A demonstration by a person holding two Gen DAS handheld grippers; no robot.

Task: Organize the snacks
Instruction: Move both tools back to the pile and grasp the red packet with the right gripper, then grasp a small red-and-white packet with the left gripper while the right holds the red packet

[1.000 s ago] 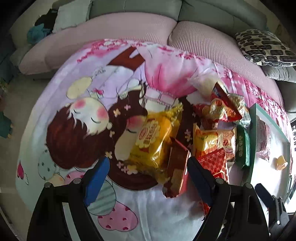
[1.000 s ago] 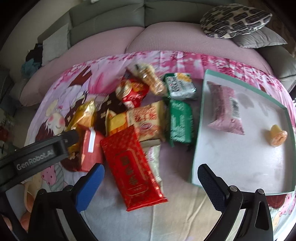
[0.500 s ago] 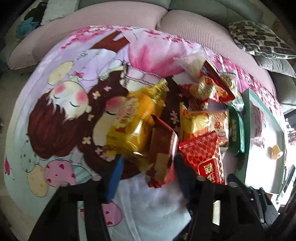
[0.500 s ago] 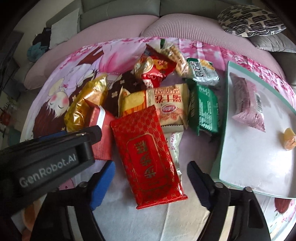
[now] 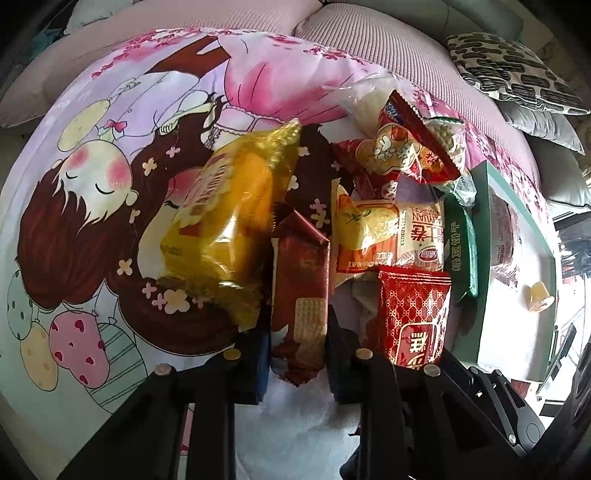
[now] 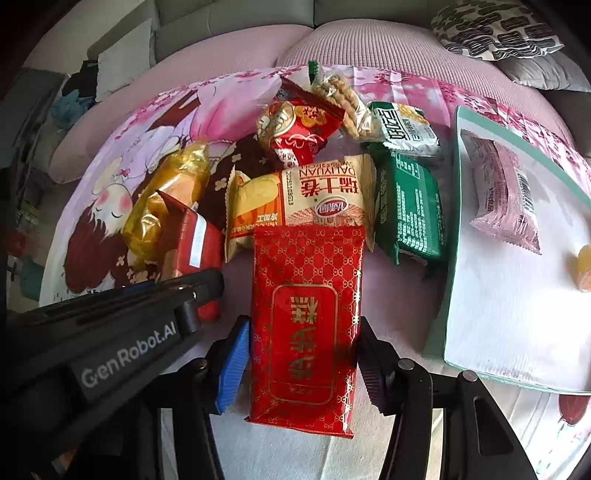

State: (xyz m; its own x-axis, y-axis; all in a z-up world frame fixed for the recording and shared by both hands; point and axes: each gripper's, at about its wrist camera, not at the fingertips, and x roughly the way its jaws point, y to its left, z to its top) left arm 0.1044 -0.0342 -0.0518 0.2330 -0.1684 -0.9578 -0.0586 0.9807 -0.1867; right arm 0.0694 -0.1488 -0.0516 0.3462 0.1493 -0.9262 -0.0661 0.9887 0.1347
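- Gripping a dark red wafer packet (image 5: 300, 295), the left claw (image 5: 297, 354) is clamped at lower centre.
- Closing around the bright red packet (image 6: 306, 325), the right claw (image 6: 301, 363) touches its sides.
- Other snacks (image 6: 299, 195) are piled above; the tray (image 6: 452, 258) lies at right.

I am working in a home, I think a living room. A grey sofa (image 6: 236, 22) with pink seat cushions (image 5: 369, 48) and a patterned pillow (image 6: 491, 29) stands behind. A cartoon blanket (image 5: 92, 166) covers the surface, and snack packets (image 6: 299, 192) lie on it.
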